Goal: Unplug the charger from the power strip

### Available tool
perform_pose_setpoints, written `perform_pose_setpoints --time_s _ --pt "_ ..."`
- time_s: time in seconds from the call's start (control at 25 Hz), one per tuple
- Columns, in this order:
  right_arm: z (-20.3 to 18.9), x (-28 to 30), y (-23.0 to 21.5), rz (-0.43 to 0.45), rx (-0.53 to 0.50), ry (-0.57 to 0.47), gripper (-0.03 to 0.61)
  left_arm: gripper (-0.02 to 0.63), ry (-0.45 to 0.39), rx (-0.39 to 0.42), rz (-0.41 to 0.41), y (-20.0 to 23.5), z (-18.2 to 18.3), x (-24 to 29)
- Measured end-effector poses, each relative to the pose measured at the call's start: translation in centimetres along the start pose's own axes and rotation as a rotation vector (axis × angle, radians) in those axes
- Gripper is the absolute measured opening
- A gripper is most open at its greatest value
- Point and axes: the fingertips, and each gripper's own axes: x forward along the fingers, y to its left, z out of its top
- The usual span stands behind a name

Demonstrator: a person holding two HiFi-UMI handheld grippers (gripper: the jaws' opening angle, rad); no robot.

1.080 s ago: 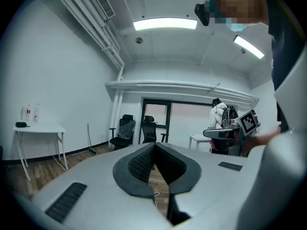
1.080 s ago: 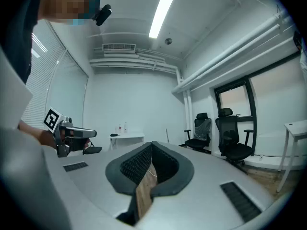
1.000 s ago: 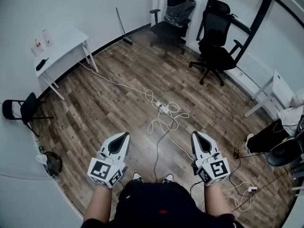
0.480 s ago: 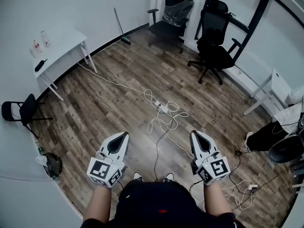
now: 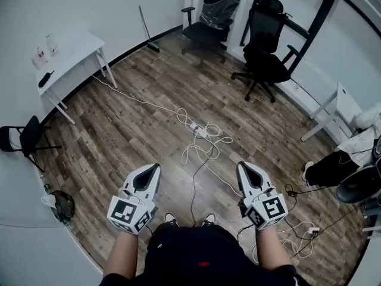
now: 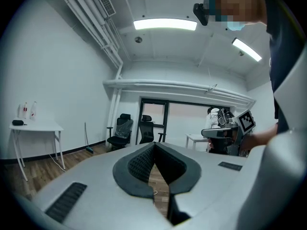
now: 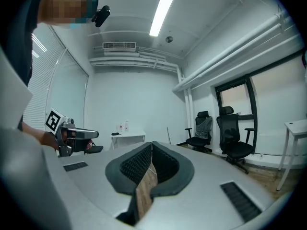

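Note:
A white power strip (image 5: pixel 200 132) lies on the wooden floor amid loops of white cable (image 5: pixel 205 151), well ahead of both grippers. Something is plugged into it, but the charger is too small to make out. In the head view my left gripper (image 5: pixel 157 166) and right gripper (image 5: pixel 240 164) are held side by side at waist height, pointing forward. Both are shut with nothing between the pads. In the left gripper view the left gripper (image 6: pixel 154 145) has its jaws meeting at the tip; the right gripper (image 7: pixel 151 144) looks the same in its own view.
A white table (image 5: pixel 59 55) stands at the left wall, near a folding chair (image 5: pixel 27 137). Two black office chairs (image 5: pixel 265 52) stand at the back, a white desk (image 5: pixel 336 109) at the right. Another cable bundle with a small strip (image 5: pixel 314 231) lies by my right foot.
The head view has shifted a little, so the power strip sits slightly higher in the picture. Both grippers have stayed shut and in place.

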Motion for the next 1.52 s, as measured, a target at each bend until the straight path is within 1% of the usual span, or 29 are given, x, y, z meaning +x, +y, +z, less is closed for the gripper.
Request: perform_pose_setpoints --time_s 0.2,0.52,0.64,0.8,1.0,1.12,1.32,1.52 --pt "-0.6 1.0 1.5 -0.012 -0.012 0.029 0.023 0.02 0.01 -0.015 -0.001 1.7 -1.0 -1.3" --pt "-1.9 3.8 5.1 -0.064 0.005 0.057 0.023 0.02 0.035 -0.033 -0.011 6.6 -3.3 -4.0" --pt "-2.4 4.4 5.6 -0.081 -0.005 0.061 0.023 0.02 0.04 -0.031 -0.03 7.8 -3.6 -4.0" --pt "-2.8 5.1 5.8 -0.104 0.03 0.058 0.023 0.02 0.053 -0.019 -0.057 8.4 -3.7 -3.1" --pt "-4.0 6.5 4.4 -0.099 0.026 0.065 0.023 0.02 0.06 -0.02 -0.071 9.1 -4.0 -0.8" --pt "-4.2 8.2 2.8 -0.085 0.033 0.067 0.023 0.02 0.064 -0.019 -0.064 9.8 -4.0 1.1" --pt "-4.0 11.7 -2.4 -0.052 0.045 0.059 0.023 0.02 0.073 -0.013 -0.026 10.7 -3.3 6.2" --pt "-3.7 15.7 -8.9 -0.029 0.059 0.06 0.023 0.02 0.069 -0.024 0.004 11.8 -2.3 13.4"
